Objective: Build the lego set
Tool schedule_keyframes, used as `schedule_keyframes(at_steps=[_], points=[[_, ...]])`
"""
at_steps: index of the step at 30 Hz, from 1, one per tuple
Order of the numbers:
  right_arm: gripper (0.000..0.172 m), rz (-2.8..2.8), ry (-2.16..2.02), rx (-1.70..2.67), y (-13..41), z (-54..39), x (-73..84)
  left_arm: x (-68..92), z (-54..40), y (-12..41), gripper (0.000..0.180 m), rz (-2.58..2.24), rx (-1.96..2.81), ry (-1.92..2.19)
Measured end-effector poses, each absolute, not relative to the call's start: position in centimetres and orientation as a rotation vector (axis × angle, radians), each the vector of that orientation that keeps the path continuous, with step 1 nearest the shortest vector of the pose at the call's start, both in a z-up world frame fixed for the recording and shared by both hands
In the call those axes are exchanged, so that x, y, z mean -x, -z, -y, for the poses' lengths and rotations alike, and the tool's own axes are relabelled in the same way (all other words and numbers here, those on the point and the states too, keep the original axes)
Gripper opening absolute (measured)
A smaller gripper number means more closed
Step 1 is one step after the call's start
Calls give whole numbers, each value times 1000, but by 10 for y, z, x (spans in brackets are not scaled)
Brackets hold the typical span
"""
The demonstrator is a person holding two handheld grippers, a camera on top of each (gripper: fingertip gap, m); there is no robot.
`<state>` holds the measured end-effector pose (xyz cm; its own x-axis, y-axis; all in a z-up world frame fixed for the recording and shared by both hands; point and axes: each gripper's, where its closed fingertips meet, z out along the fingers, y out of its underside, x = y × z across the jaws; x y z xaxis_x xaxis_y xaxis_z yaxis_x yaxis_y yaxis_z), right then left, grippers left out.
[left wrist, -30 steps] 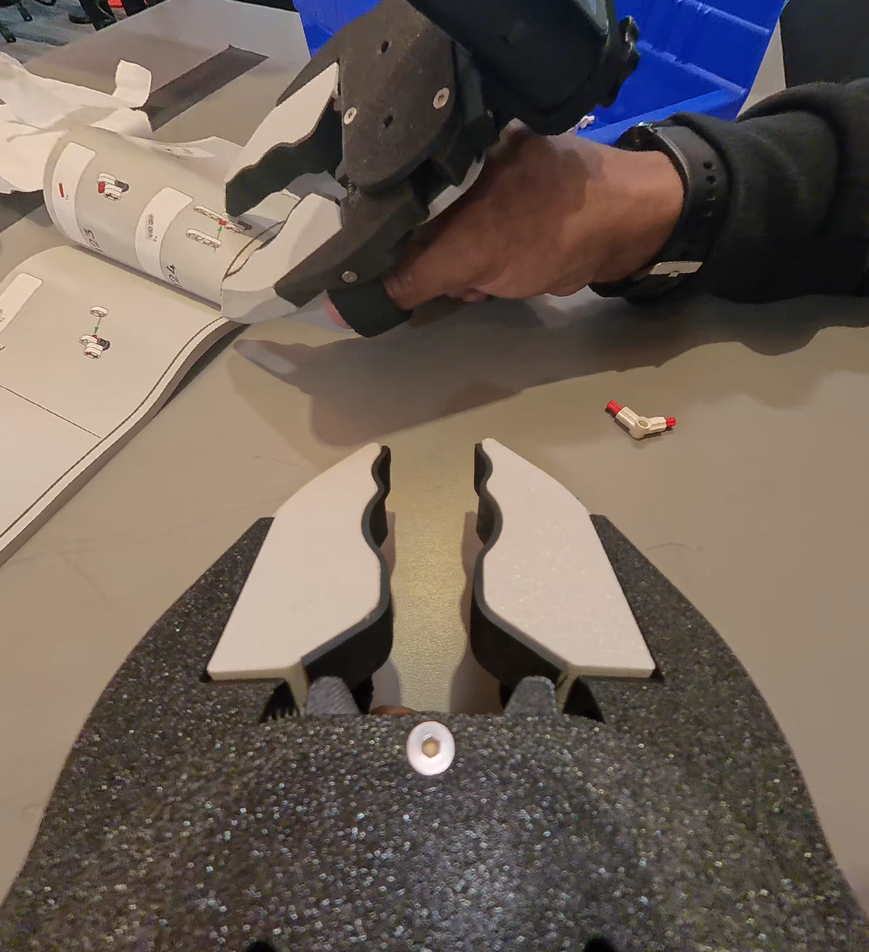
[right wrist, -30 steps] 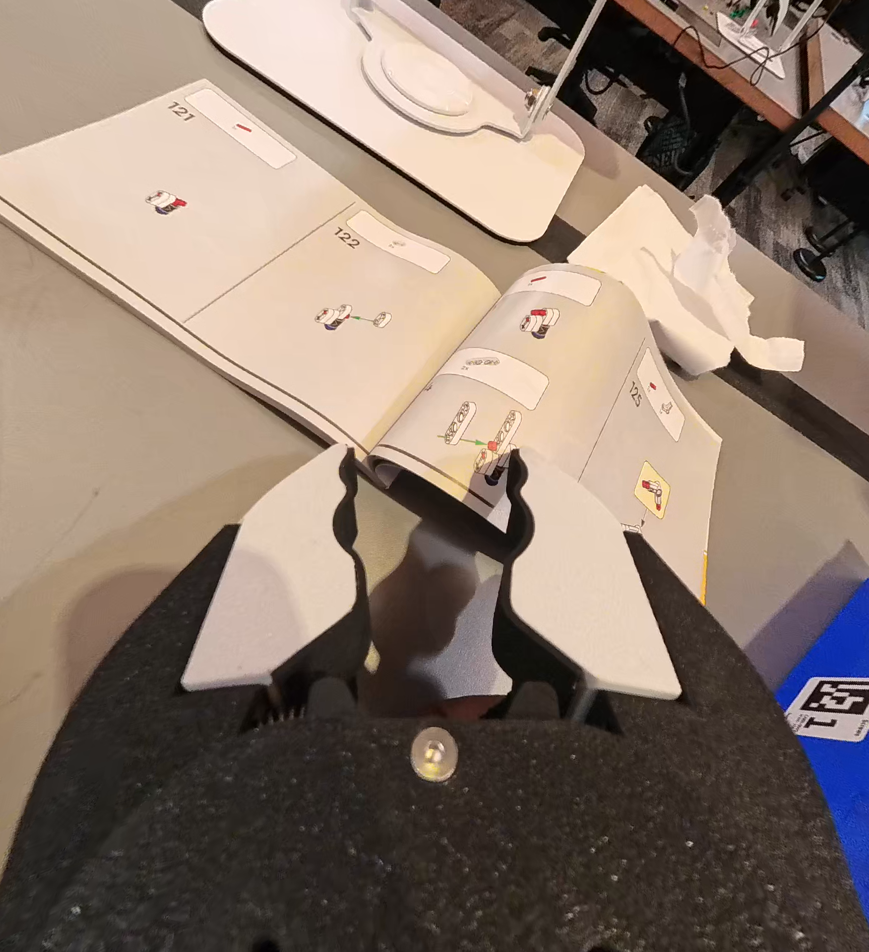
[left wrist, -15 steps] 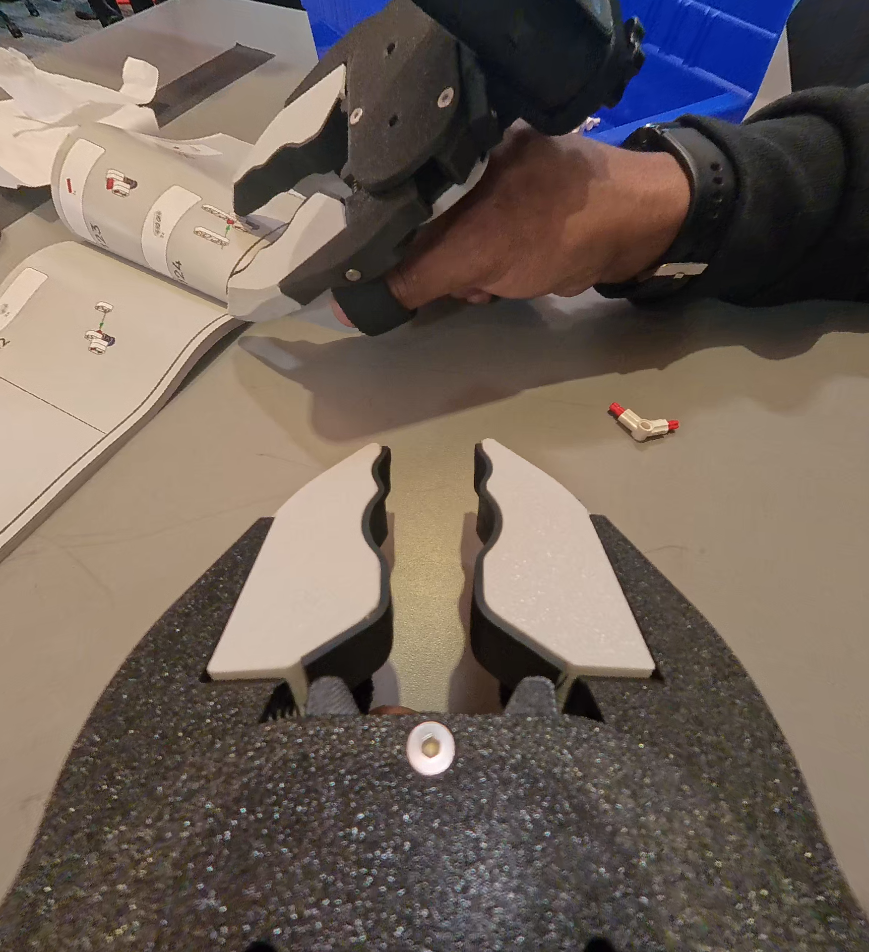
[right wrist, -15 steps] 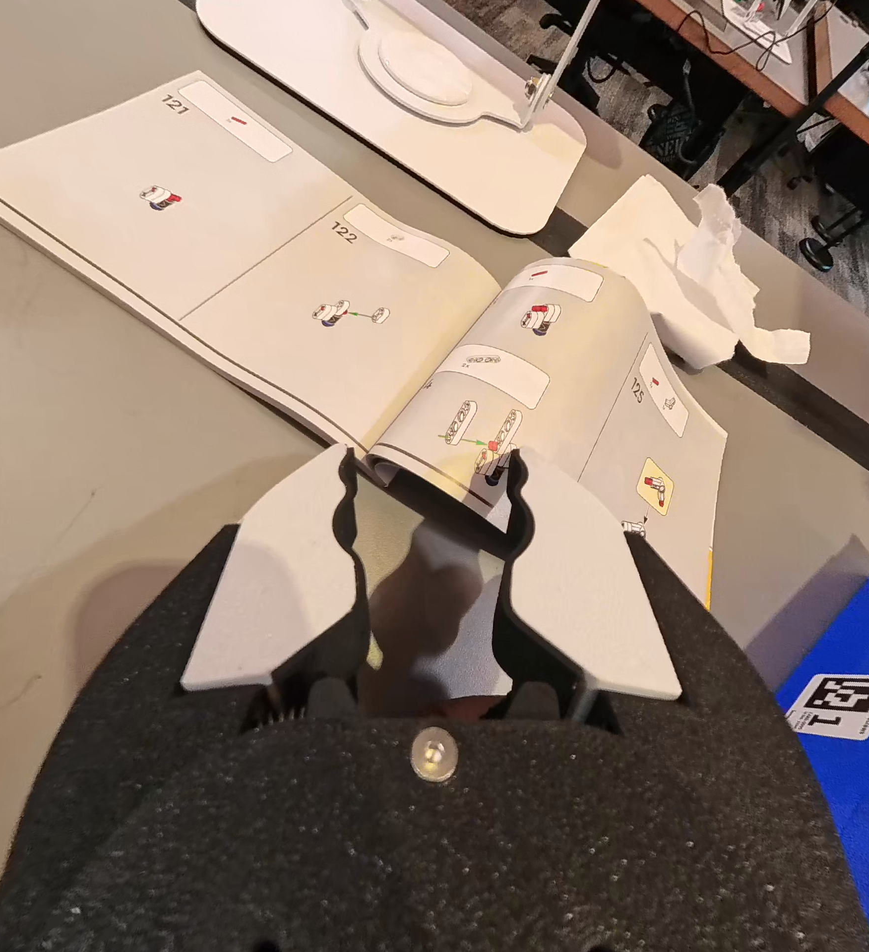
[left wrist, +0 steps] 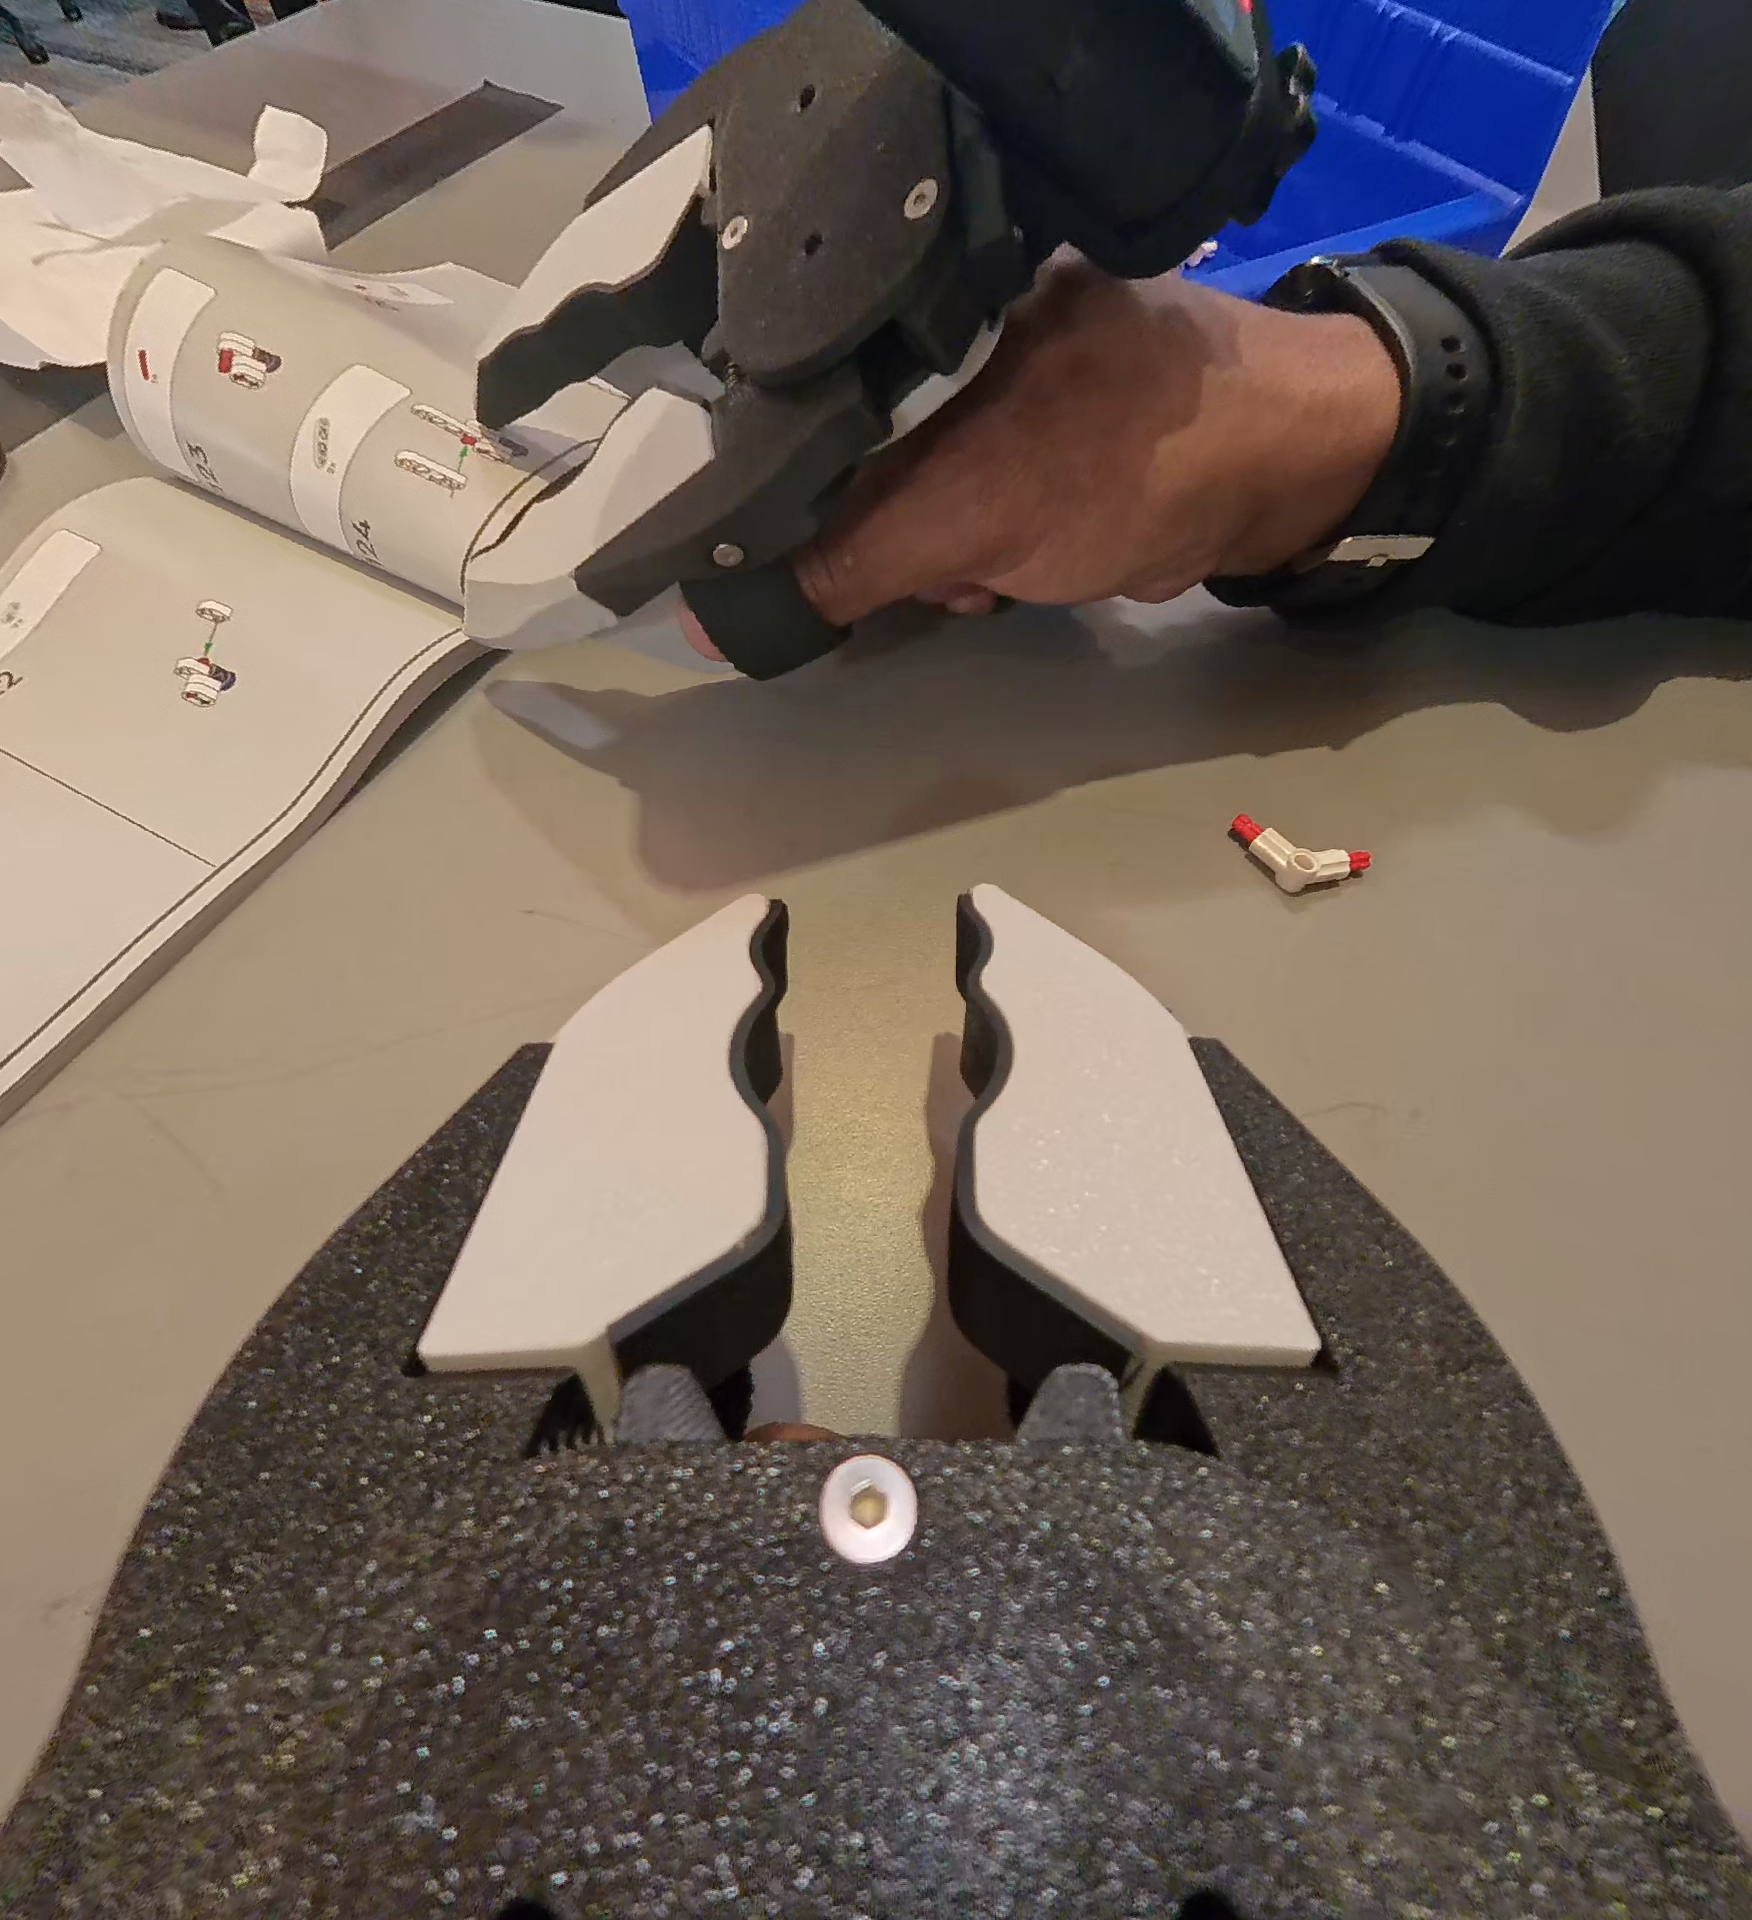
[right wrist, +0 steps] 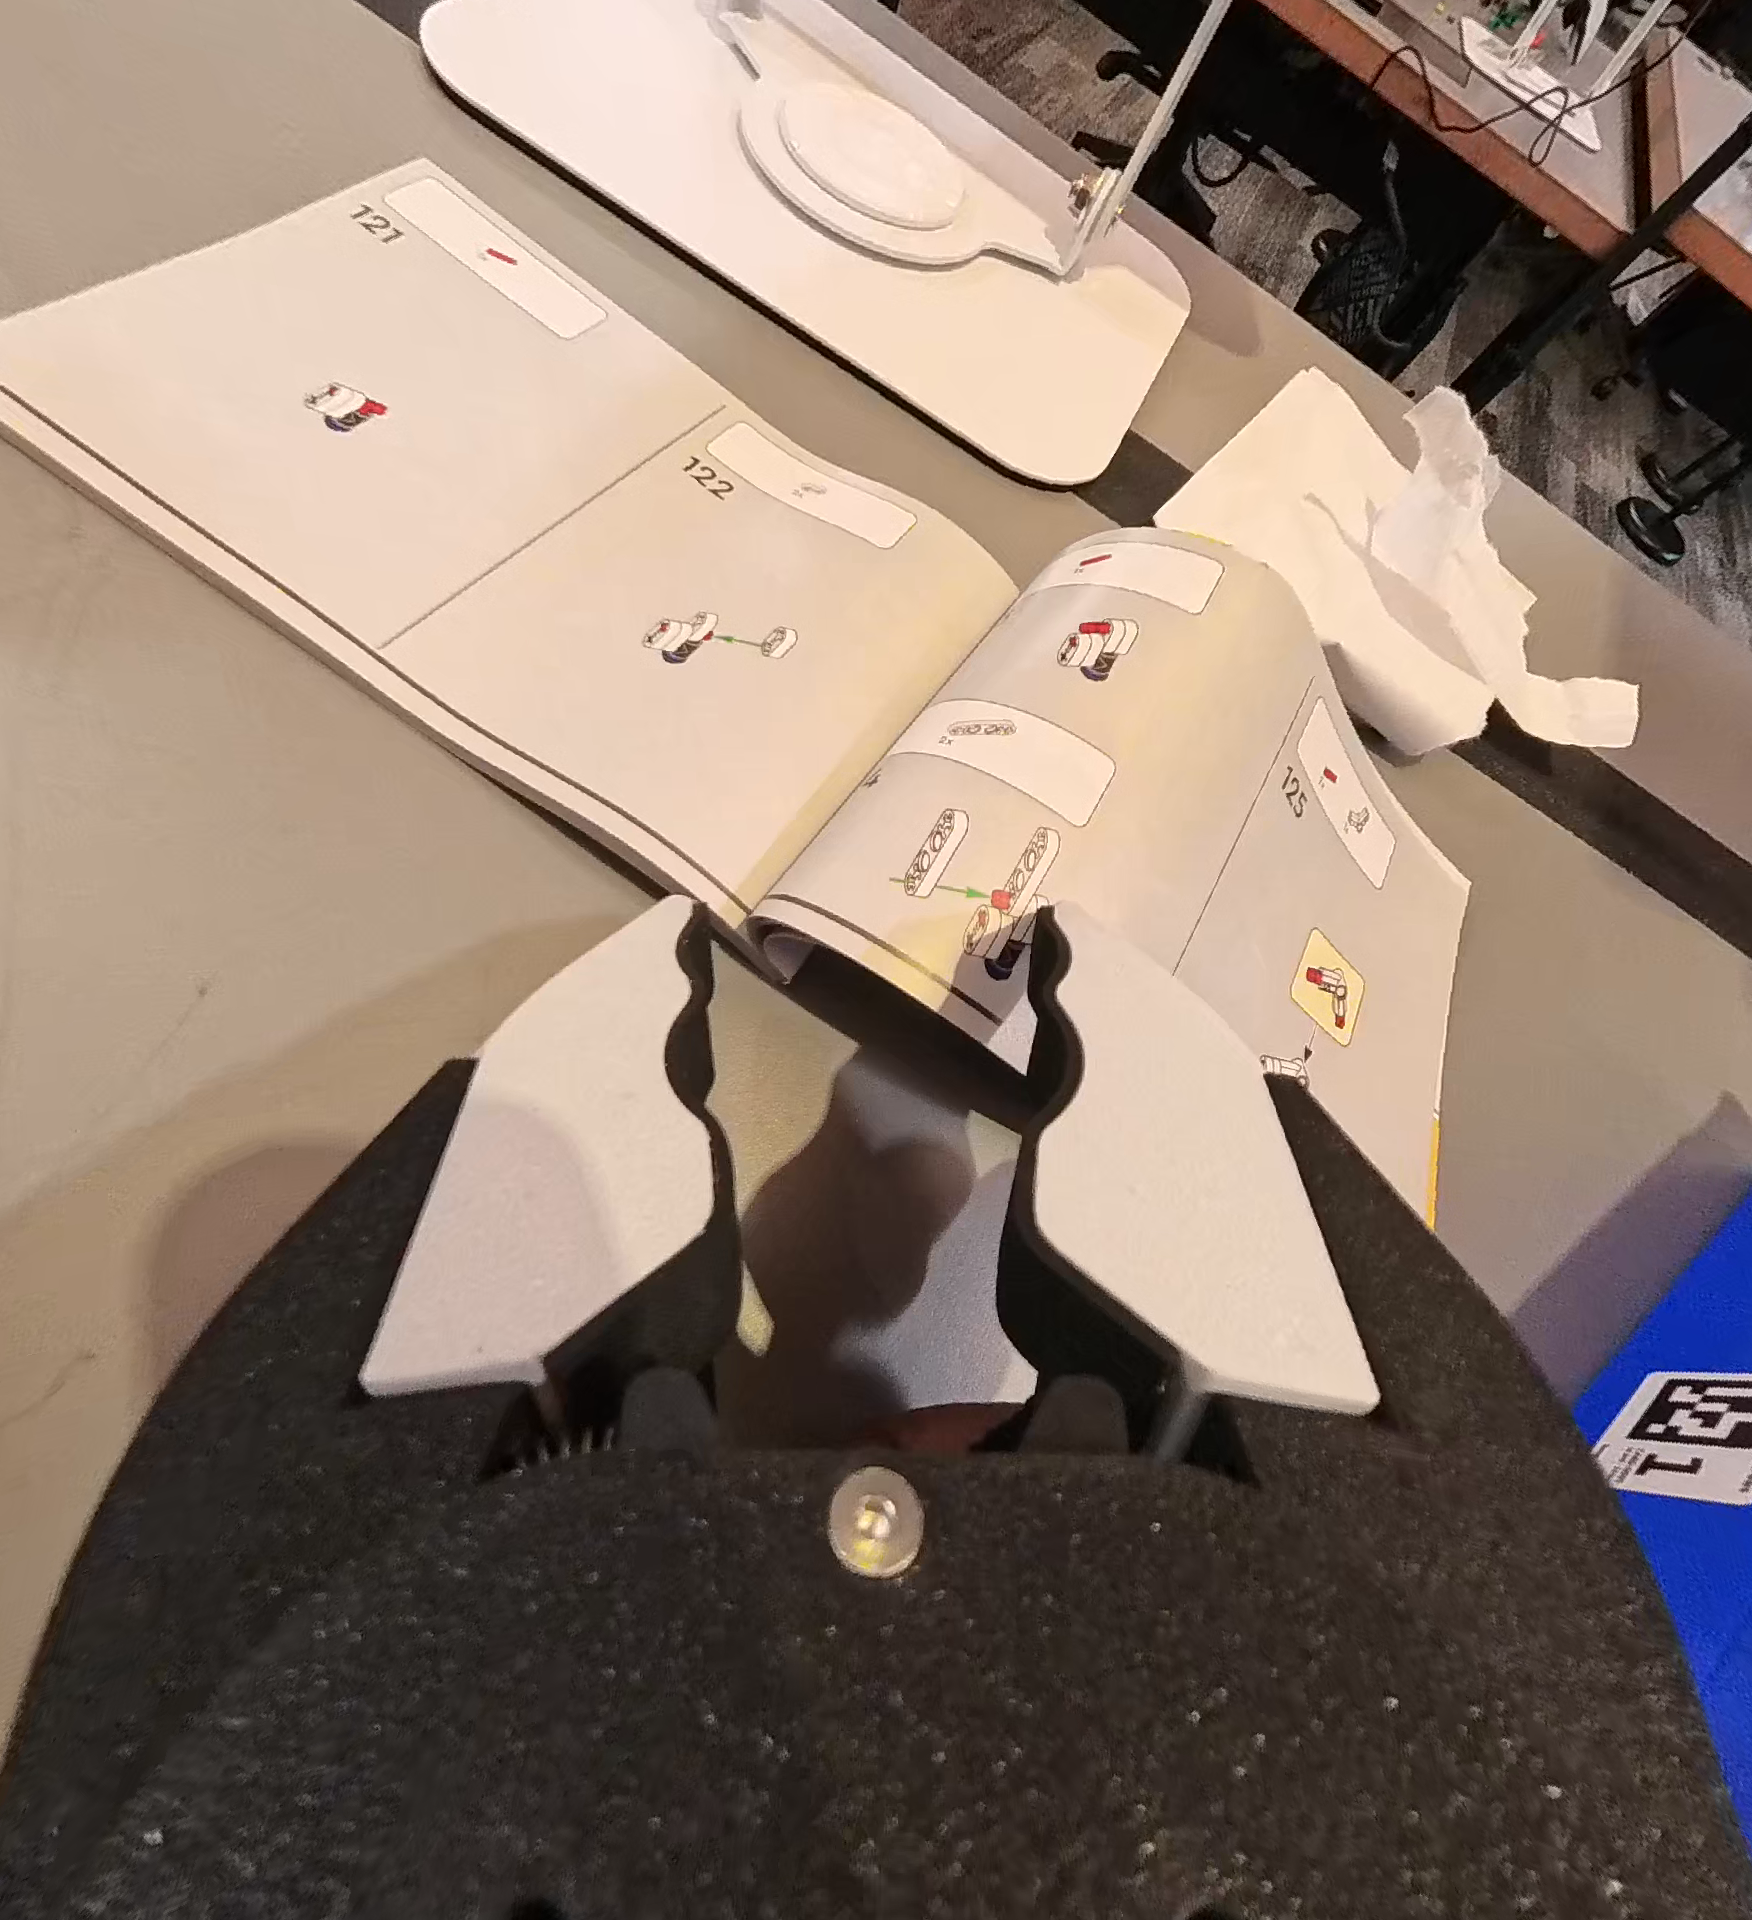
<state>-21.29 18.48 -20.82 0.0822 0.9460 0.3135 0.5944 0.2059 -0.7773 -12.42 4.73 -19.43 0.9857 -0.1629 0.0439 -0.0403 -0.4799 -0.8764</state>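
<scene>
My left gripper (left wrist: 870,914) is hovering low over the grey table (left wrist: 1474,1143) with its jaws partly open, nothing between them but bare tabletop. Closest thing to it is a little white angled connector with red pins (left wrist: 1298,858), lying off to the right and a bit ahead of the tips, not touching anything.

My right gripper (right wrist: 867,925) is at the near edge of the open instruction booklet (right wrist: 498,488) — jaws spread wide, straddling the curled-up page (right wrist: 1080,790). From the left camera the upper finger sits over the curl and the lower one at the page's edge; whether the pads really press the paper I can't tell, it looks more like the page just stands between them.

Around the booklet: a crumpled white paper towel (right wrist: 1412,613) just past the curled page, a flat white lamp base (right wrist: 830,208) beyond the spread, and a blue bin (right wrist: 1745,1475) with a black-and-white marker sticker at the right.
</scene>
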Motion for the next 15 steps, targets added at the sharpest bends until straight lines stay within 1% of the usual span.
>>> schedule_keyframes(at_steps=[15], points=[[59,1609,-517,1483,208,-184,213,124,-47,195,31,-146,2072,143]])
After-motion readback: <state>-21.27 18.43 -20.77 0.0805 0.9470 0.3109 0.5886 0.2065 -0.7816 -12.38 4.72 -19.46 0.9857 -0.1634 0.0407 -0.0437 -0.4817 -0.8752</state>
